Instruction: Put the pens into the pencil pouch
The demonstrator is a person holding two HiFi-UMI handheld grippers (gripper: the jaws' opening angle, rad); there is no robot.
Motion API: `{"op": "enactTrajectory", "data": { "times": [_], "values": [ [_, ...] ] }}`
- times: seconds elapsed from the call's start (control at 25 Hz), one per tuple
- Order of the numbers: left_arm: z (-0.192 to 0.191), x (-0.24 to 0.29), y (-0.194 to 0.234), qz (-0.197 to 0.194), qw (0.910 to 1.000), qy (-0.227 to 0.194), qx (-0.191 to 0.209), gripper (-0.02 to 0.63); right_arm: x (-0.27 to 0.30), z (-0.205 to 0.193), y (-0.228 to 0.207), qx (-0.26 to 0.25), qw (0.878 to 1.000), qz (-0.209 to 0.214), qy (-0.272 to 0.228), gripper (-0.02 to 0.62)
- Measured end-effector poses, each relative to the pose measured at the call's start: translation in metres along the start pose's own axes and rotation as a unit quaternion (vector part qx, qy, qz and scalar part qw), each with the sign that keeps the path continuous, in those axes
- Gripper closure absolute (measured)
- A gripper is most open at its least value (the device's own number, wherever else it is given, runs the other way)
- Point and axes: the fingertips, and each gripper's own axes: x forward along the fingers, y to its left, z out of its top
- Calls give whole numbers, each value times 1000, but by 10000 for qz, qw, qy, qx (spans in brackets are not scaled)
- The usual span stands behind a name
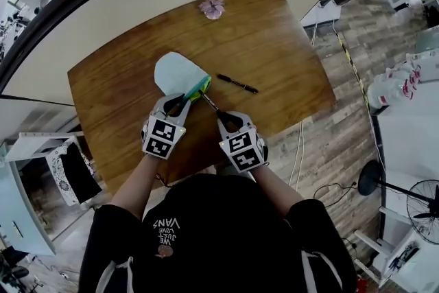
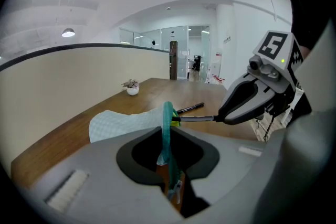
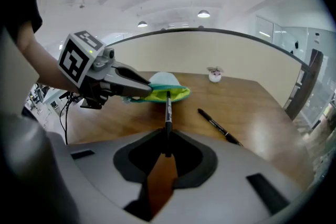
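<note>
Teal pouch (image 1: 177,73) rim pinched by left hand-held gripper (image 1: 182,101); right hand-held gripper (image 1: 221,115) grips a pen (image 1: 209,103).

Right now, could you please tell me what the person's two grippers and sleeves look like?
The left gripper and right gripper both have pale grey bodies with dark, tapering jaws. Each carries a white cube printed with black square markers, and thin black cables hang beneath the body. The person wears a black top with short sleeves and white lettering.
</note>
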Motion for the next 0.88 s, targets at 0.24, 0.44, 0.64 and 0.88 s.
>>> {"op": "enactTrajectory", "data": {
  "times": [0.24, 0.44, 0.64, 0.88],
  "values": [
    [0, -19, -20, -322, 9993, -173, 114, 551, -6, 10, 12, -53, 9999, -125, 10, 526],
    [-3, -31, -37, -530, 9981, -299, 53, 552, -11, 24, 15, -320, 9992, -253, 53, 526],
    [0, -40, -55, -757, 9958, -511, -81, 554, -12, 35, 18, -572, 9981, -192, 159, 526],
    [9, -45, -62, -916, 9920, -772, -385, 554, -13, 52, 20, -267, 9995, 66, 131, 526]
  ]
}}
